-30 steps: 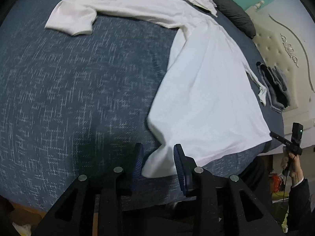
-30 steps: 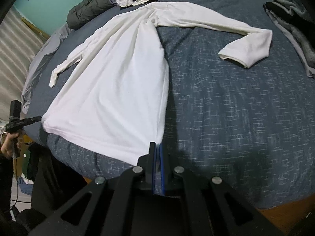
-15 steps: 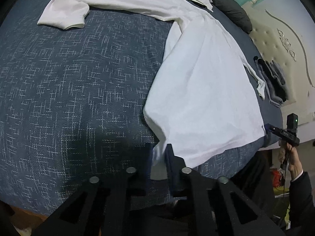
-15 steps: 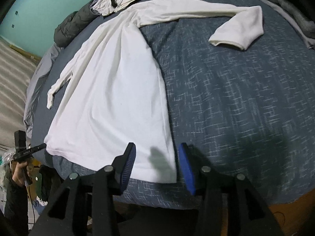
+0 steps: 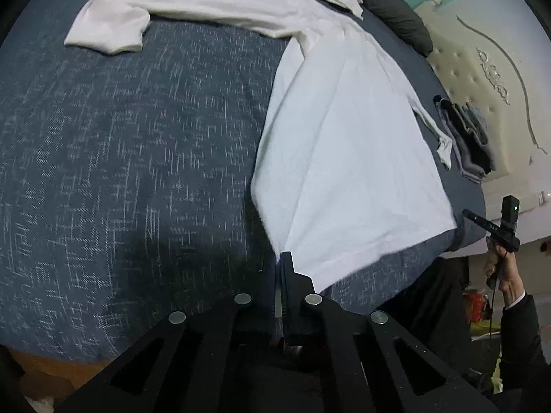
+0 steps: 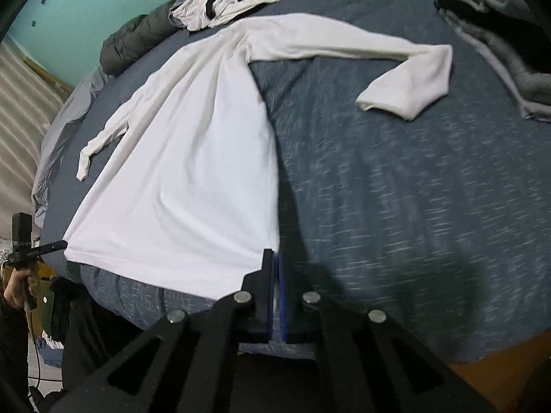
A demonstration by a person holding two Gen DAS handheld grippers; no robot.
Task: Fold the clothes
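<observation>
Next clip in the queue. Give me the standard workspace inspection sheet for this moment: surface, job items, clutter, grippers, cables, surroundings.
Surface: bed with dark blue flecked cover.
Job's things: white long-sleeved top lies flat, one sleeve stretched sideways with its end bent back, the other sleeve thin along the body.
Clutter: white garment with black marks and dark grey bedding at the far edge; dark folded clothes near the headboard.
Grippers: left gripper shut on one hem corner of the top; right gripper shut on the other hem corner.
Cables: thin cord hanging below the hand holding the right gripper.
Surroundings: teal wall, cream tufted headboard.
</observation>
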